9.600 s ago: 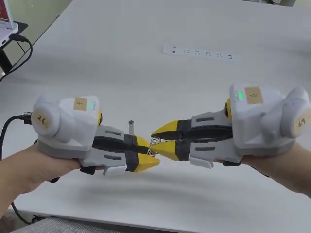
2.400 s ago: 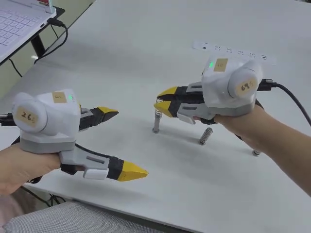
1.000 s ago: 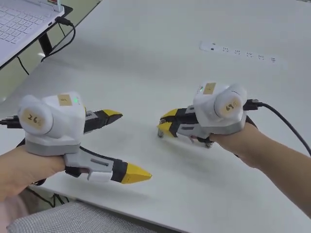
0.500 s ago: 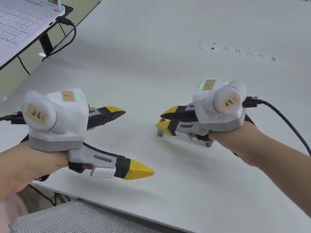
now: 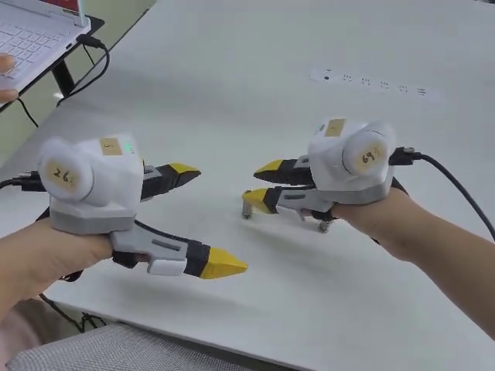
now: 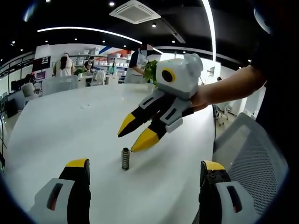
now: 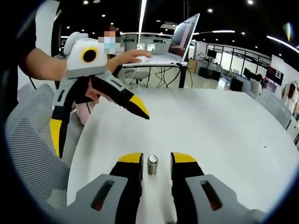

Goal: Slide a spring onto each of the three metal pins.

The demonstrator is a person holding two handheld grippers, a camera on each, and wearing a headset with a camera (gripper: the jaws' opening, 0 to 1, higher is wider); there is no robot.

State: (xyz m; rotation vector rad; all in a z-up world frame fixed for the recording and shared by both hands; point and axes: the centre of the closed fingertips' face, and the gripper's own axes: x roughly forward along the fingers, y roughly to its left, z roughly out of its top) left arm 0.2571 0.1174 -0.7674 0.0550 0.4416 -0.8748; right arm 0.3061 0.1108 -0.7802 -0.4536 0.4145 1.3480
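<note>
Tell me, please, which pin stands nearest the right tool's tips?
The pin just below the right tool's yellow tips, seen between its jaws in the right gripper view; the other pin stands back under the hand.

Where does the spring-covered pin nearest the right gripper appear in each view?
Head view: spring-covered pin stands at centre, just under the right gripper tips.
Left gripper view: pin lower centre-left, below those tips.
Right gripper view: pin bottom centre, between its open jaws.
Shared landmark: the right gripper's yellow tips.

A pin (image 7: 152, 165) stands on the table (image 5: 232, 93) between the right tongs' (image 5: 259, 184) jaws, with the left tongs (image 5: 210, 218) well apart.
</note>
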